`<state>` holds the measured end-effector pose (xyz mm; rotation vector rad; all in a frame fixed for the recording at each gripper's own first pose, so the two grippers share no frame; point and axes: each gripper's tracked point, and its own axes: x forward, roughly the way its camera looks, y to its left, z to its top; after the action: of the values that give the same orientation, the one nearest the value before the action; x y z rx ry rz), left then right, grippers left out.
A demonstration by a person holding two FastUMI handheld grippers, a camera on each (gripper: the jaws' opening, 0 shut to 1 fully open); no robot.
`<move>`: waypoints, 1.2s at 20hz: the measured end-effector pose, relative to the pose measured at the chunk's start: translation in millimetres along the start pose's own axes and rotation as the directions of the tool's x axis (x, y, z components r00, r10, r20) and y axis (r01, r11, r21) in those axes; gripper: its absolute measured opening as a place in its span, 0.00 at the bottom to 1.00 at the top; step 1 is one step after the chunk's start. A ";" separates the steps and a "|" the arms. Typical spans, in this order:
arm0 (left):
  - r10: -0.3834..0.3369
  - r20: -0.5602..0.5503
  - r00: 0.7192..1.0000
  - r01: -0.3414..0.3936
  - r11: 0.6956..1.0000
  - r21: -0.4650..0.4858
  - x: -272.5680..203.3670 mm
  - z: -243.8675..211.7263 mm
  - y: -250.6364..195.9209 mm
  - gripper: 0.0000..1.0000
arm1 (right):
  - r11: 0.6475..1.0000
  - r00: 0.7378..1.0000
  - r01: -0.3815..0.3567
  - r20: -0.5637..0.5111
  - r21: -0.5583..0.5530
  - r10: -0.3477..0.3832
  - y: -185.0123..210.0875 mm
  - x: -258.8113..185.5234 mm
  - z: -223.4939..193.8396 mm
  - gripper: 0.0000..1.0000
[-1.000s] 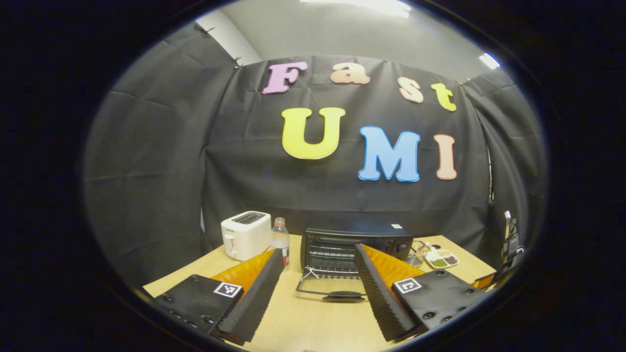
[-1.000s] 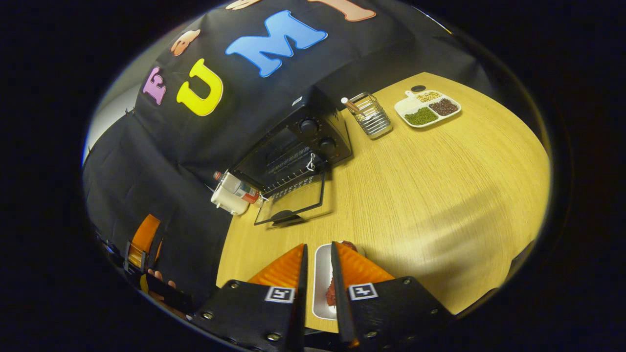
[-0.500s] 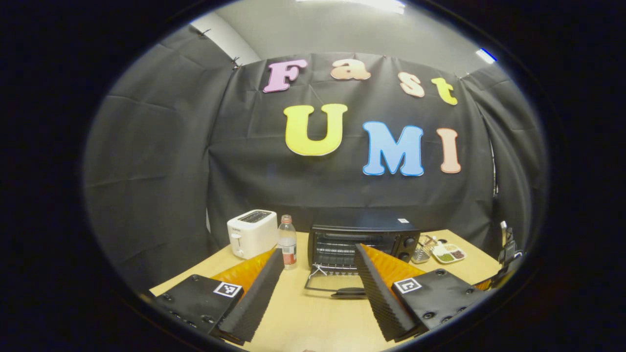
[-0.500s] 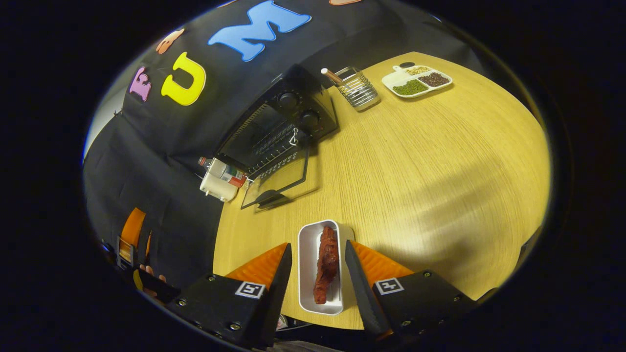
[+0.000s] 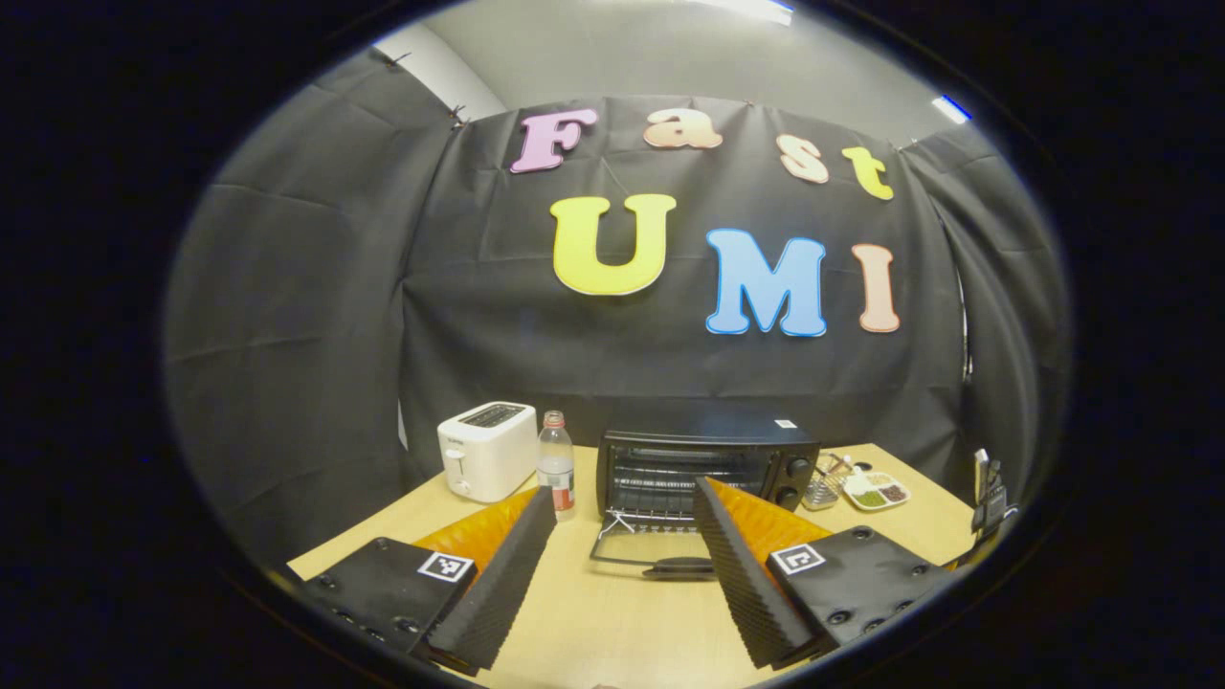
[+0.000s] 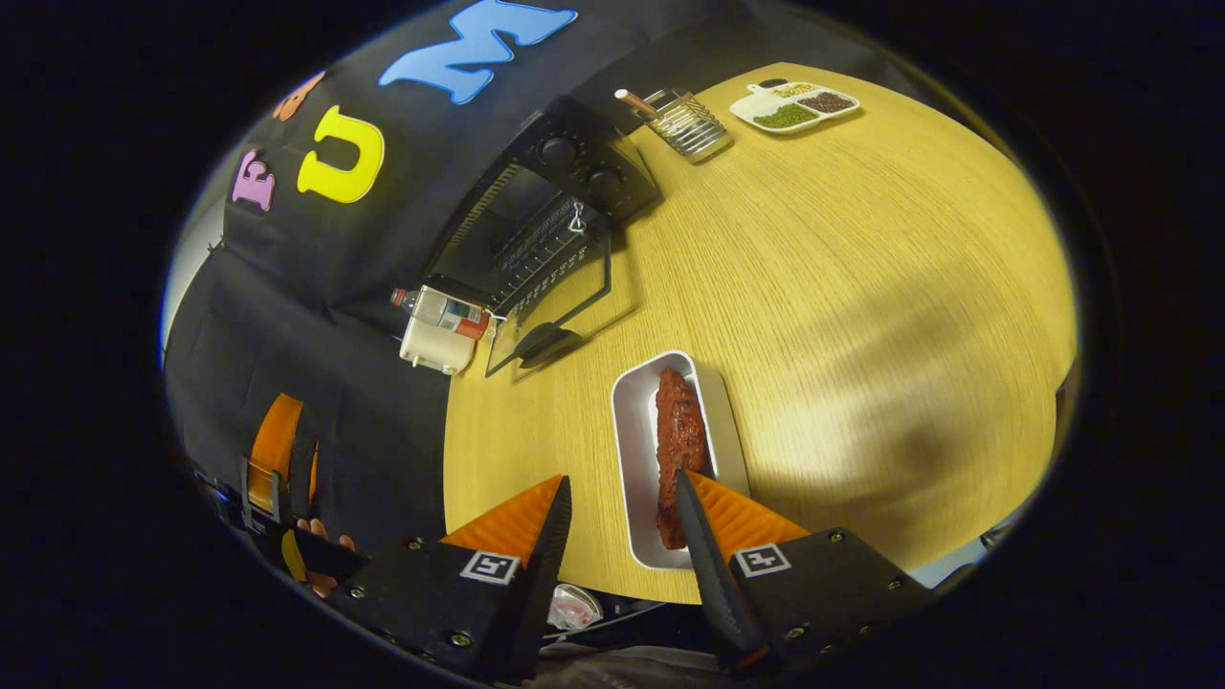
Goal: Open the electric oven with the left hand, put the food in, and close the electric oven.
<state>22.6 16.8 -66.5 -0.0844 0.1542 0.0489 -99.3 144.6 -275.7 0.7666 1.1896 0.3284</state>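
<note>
Where the right gripper [image 6: 620, 498] was pinched on the white tray [image 6: 634, 431] a second ago, it now stands spread and released above the tray's near end, one finger covering part of the meat strip [image 6: 678, 435]. Across the table [image 6: 861, 287], the oven [image 5: 703, 464] sits with its door [image 5: 636, 545] down. Released too, the left gripper [image 5: 622, 536] holds nothing. Bottle [image 5: 555, 469] label too small to read.

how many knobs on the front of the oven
2. Both sit on the oven control panel, at the end nearest the wire holder: one knob farther from the open door, the other closer to it. None seems hidden.
</note>
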 end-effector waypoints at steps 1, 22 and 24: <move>0.000 -0.002 1.000 0.000 1.000 0.000 -0.1 -0.4 0.4 1.00 | 1.000 1.000 0.020 0.011 -0.008 -0.020 -3.8 0.5 -1.4 0.67; -0.212 -0.109 0.971 0.218 0.975 0.046 46.0 -31.5 -46.3 1.00 | 0.967 0.974 0.161 0.127 0.195 -0.188 -4.6 29.4 1.1 0.66; -0.239 -0.116 0.964 0.245 0.968 0.043 54.4 -32.4 -51.9 1.00 | 0.958 0.969 0.150 0.158 0.244 -0.191 -3.2 32.2 6.4 0.61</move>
<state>74.2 -35.4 -102.7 -0.0489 0.2545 -0.2052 -82.2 159.5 -299.7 0.8685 1.1246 -0.0251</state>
